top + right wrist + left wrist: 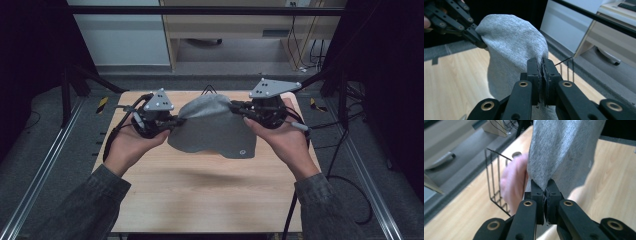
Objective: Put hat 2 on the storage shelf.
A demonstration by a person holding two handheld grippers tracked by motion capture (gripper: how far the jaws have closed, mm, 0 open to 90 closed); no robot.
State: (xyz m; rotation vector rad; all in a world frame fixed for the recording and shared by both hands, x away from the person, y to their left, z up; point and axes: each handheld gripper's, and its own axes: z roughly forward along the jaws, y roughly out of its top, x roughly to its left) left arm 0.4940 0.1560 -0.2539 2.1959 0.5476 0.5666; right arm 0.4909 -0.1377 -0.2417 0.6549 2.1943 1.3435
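A grey cloth (212, 127) hangs above the wooden table (200, 195), stretched between both grippers. My left gripper (176, 120) pinches its left upper edge, and my right gripper (236, 107) pinches its right upper edge. In the left gripper view the black jaws (545, 187) are shut on a fold of the cloth (564, 150), which drapes upward from them. In the right gripper view the jaws (541, 62) are shut on the cloth (514, 40), and the other gripper (461, 22) grips it at the top left. The cloth's lower edge sags toward the table.
A small black wire rack (208, 90) stands at the table's far edge, seen also as the wire rack (496, 182) beside a blurred hand (514, 180). Metal rails (45, 165) run along both sides. A cabinet (225, 30) stands beyond the table.
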